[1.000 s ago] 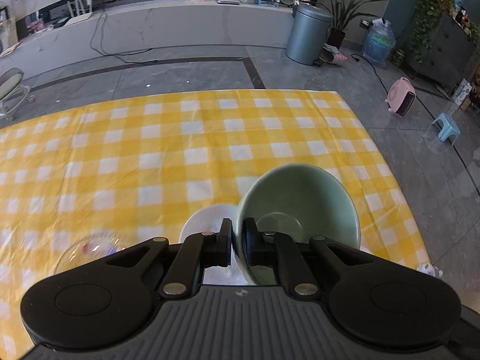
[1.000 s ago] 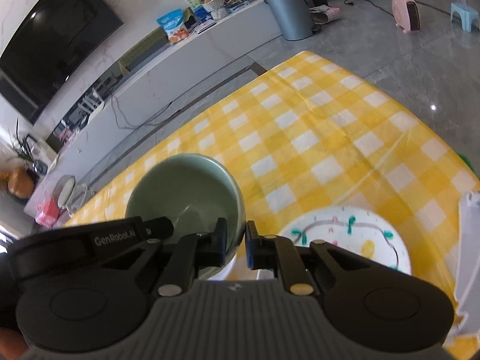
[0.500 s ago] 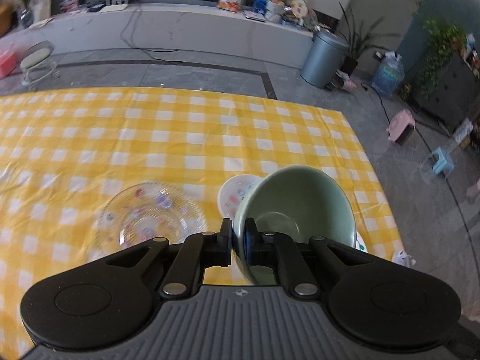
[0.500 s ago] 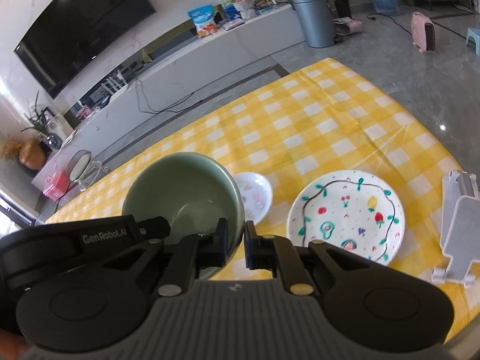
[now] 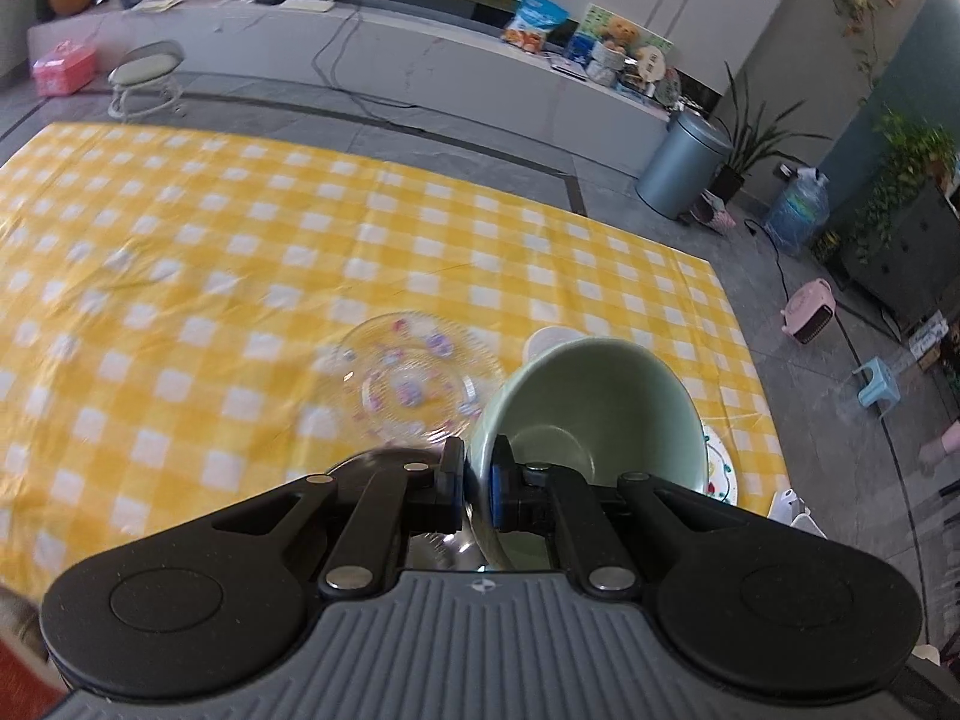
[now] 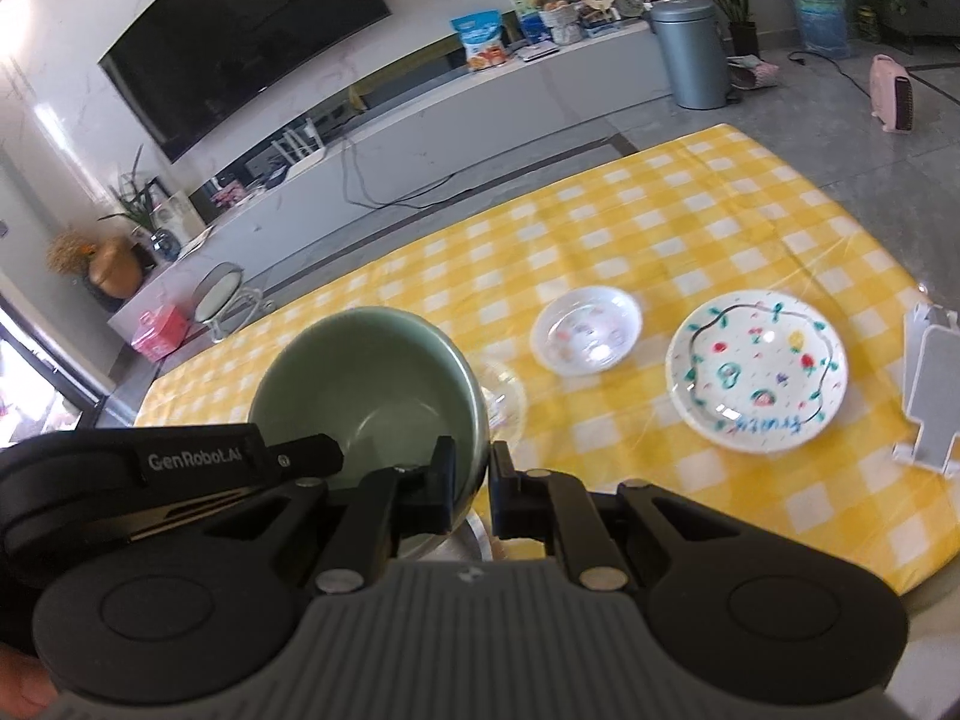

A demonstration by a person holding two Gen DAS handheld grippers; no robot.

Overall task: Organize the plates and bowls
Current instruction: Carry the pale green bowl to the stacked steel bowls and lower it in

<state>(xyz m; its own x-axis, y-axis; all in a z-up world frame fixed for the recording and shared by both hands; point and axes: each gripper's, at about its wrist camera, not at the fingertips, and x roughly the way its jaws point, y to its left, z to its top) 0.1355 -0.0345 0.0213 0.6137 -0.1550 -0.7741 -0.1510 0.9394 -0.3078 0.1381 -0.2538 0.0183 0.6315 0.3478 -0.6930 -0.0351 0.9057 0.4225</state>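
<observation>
Both grippers hold one pale green bowl (image 5: 606, 396) by its rim, lifted above the yellow checked table (image 5: 240, 252). My left gripper (image 5: 477, 483) is shut on the bowl's near left rim. My right gripper (image 6: 468, 483) is shut on the bowl (image 6: 372, 378) at its near right rim. A clear glass plate (image 5: 414, 381) with coloured spots lies below left of the bowl. A small white bowl (image 6: 587, 336) and a white painted plate (image 6: 759, 378) lie to the right on the table.
A white stand (image 6: 930, 384) sits at the table's right edge. A shiny metal dish (image 5: 432, 546) shows just under the left fingers. The floor beyond holds a grey bin (image 5: 684, 171), a stool (image 5: 147, 75) and a pink heater (image 5: 810, 318).
Both grippers have lifted the green bowl and pulled back toward the near edge. The glass plate, small white bowl and painted plate have come into fuller view below.
</observation>
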